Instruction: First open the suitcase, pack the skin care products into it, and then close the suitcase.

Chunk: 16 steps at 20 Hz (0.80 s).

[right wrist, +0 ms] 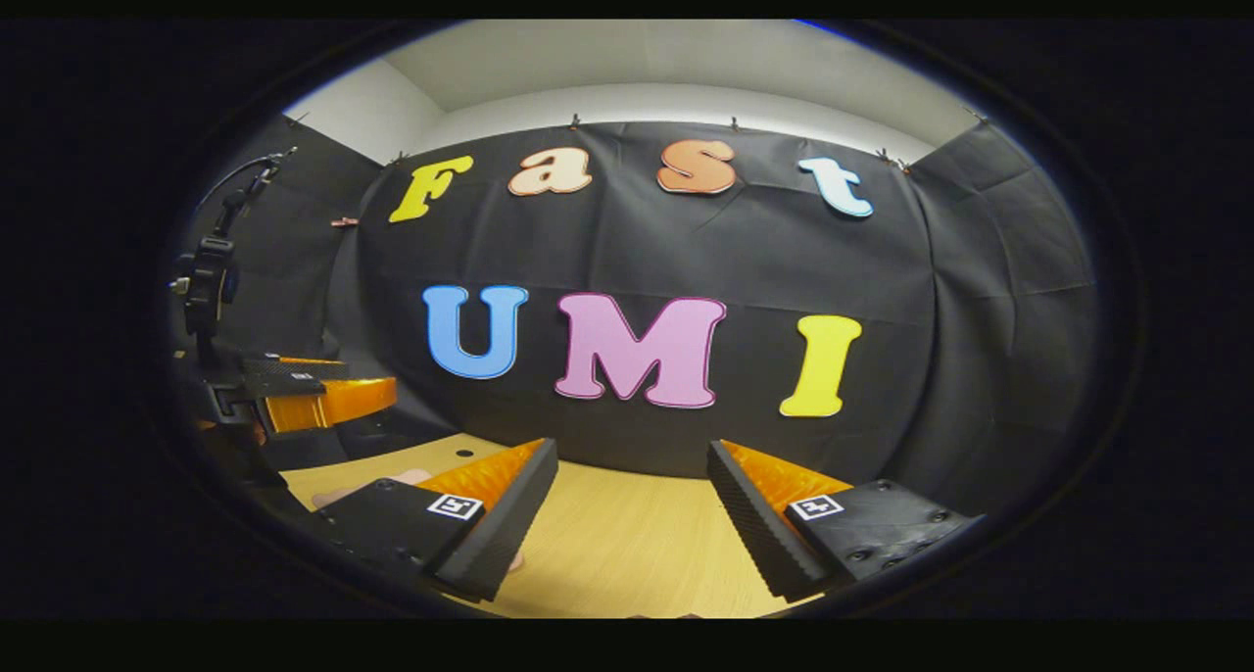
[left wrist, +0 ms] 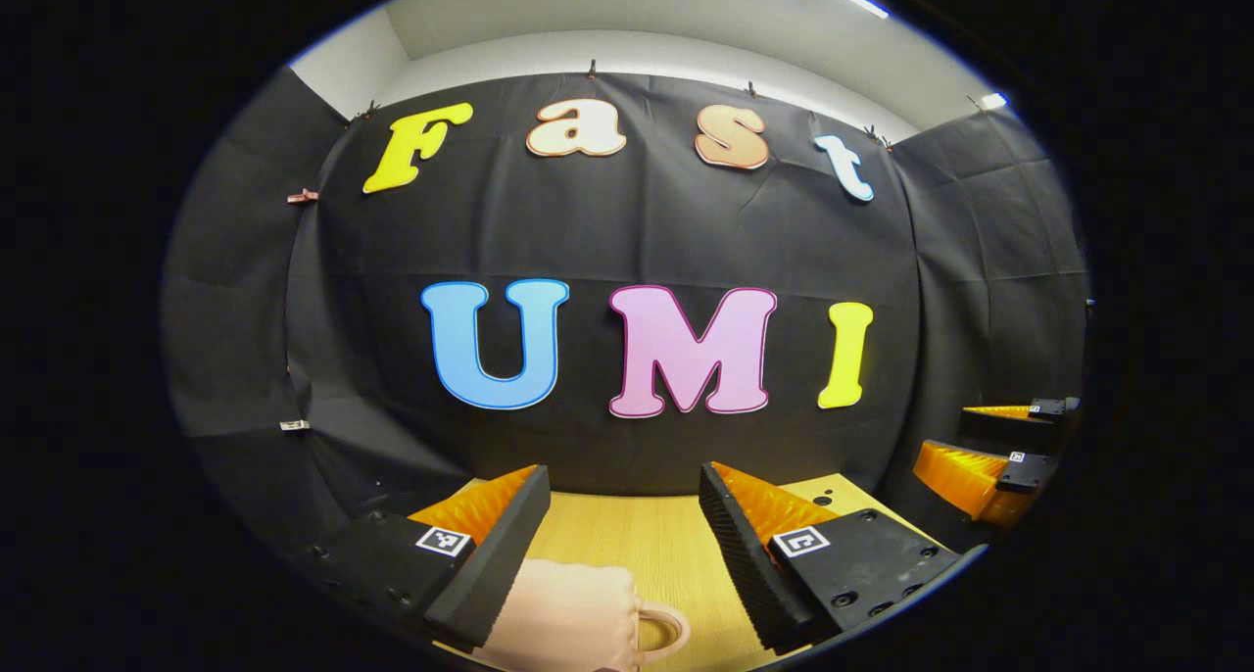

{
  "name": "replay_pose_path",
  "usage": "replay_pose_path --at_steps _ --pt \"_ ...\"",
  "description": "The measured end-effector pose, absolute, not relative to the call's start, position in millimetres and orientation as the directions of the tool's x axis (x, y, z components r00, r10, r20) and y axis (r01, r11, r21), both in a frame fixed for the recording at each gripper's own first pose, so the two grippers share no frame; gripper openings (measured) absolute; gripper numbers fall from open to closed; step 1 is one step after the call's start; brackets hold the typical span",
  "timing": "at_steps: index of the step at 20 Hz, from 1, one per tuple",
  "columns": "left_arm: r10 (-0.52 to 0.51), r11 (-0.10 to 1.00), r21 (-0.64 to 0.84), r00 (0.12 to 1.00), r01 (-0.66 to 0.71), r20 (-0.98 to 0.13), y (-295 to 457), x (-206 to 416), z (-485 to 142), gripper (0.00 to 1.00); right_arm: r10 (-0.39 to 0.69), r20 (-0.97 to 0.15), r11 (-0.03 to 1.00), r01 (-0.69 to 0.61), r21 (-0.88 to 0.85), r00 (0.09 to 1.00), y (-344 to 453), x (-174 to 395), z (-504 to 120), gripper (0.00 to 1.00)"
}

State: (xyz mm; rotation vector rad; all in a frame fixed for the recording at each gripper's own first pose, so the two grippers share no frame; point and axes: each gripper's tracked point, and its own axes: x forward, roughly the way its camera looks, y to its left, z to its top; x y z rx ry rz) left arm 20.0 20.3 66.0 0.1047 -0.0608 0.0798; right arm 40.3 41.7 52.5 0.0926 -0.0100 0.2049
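Left gripper (left wrist: 622, 515) jaws apart over pink suitcase (left wrist: 578, 618) | right gripper (right wrist: 632, 491) jaws apart above table (right wrist: 627, 554)

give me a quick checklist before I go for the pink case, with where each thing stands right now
1. Left claw open: ok.
2. Right claw open: ok.
3. Pink case in reach of the left claw: ok, it lies low between the fingers.
4. Case handle visible: ok, loop faces right in the left gripper view.
5. Case open or closed: cannot tell.
6. Skin care products located: cannot tell.
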Motion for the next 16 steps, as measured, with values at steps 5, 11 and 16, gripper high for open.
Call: replay_pose_path --at_steps 5,11,16 --pt "0.092 0.991 0.086 0.992 -0.099 0.091 26.9 18.5 75.8 0.96 0.213 0.02 0.973 -0.213 0.088 0.977 46.0 43.1 51.6 0.97" --pt "0.121 0.987 0.102 0.99 -0.128 0.075 34.5 15.0 69.3 0.96 0.229 0.006 0.97 -0.229 0.087 0.973 50.3 42.9 45.4 0.97" --pt "0.143 0.986 0.078 0.988 -0.147 0.06 41.6 15.7 67.6 0.96 0.23 0.005 0.969 -0.23 0.089 0.973 51.0 44.6 45.2 0.97"
